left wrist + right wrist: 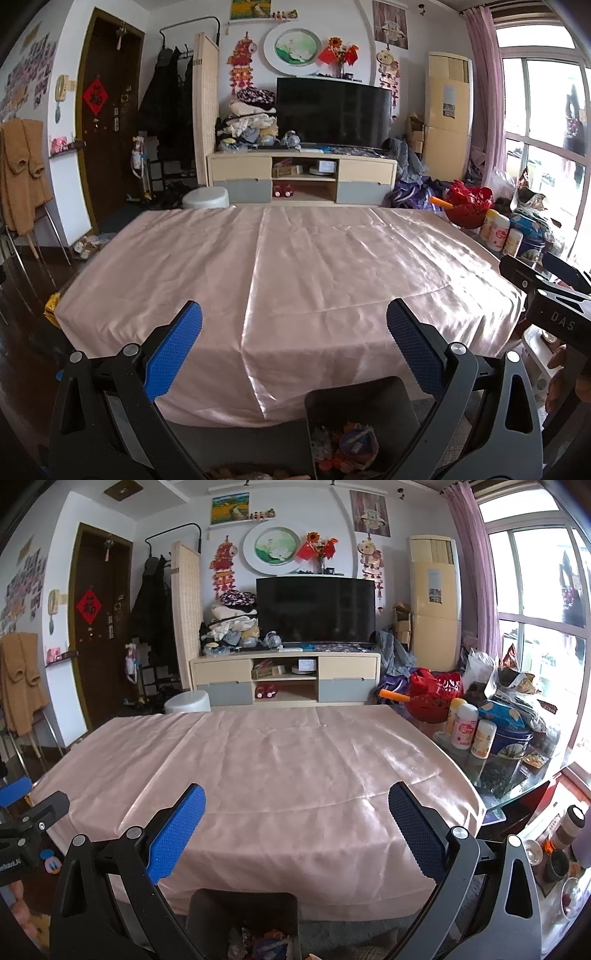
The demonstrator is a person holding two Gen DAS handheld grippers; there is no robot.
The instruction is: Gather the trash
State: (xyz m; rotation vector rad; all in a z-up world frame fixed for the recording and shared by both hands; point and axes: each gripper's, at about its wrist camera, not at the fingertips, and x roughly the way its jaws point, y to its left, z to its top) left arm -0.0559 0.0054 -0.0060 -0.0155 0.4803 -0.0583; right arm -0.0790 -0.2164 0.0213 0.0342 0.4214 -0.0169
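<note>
Left wrist view: left gripper (294,350) spread wide, nothing between the blue pads, hanging over the near edge of the pink tablecloth (314,266)
Right gripper (296,830): same deal, fingers apart and holding nothing
Trash (345,448): colourful wrappers piled inside the dark bin (354,393), which sits on the floor right against the table's near edge
Table side: bottles (463,725) and a red basket (436,698) off to the right

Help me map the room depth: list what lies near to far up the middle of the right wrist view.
Trash bin → pink tablecloth → TV cabinet → television → round wall picture.
</note>
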